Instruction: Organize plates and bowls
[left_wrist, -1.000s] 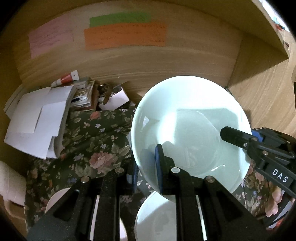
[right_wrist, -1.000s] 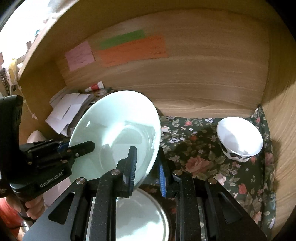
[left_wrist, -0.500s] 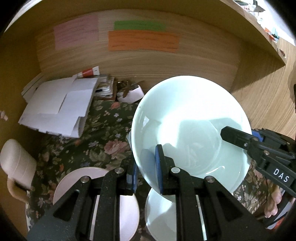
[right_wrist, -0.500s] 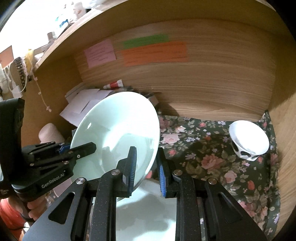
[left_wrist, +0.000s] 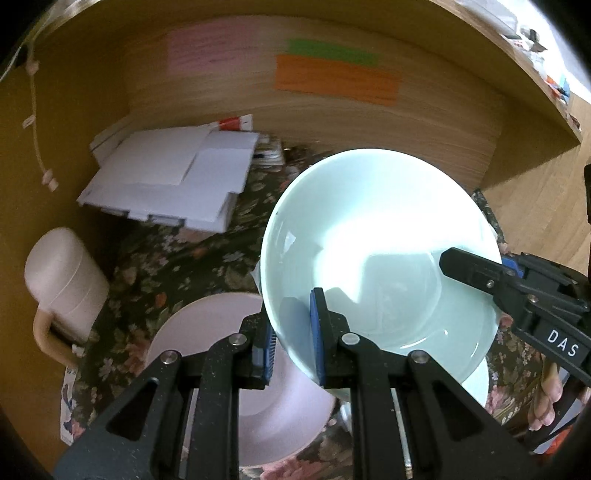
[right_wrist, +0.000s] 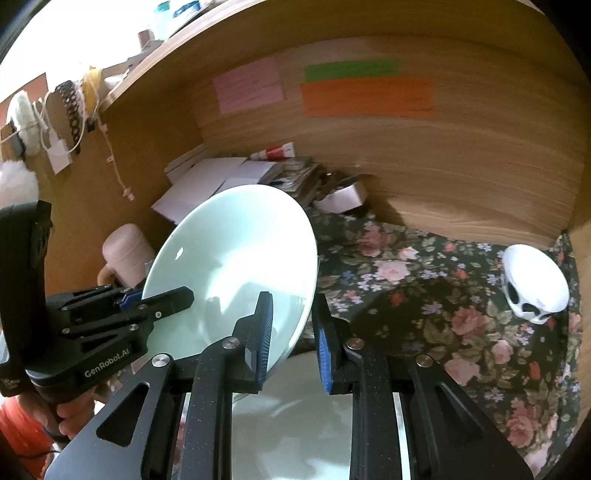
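A pale green bowl is held tilted in the air above the floral cloth; it also shows in the right wrist view. My left gripper is shut on its near rim. My right gripper is shut on the opposite rim and shows in the left wrist view. A pink plate lies on the cloth under my left gripper. A pale plate lies under my right gripper. A small white bowl with cut-outs stands at the far right.
The floral cloth lies in a wooden alcove with a back wall and side walls. A pile of white papers lies at the back left. A pink mug stands at the left. A small white box sits by the back wall.
Both grippers have lifted the green bowl higher and drawn it back from the wall. The pink plate, the mug and more of the cloth have come into view below.
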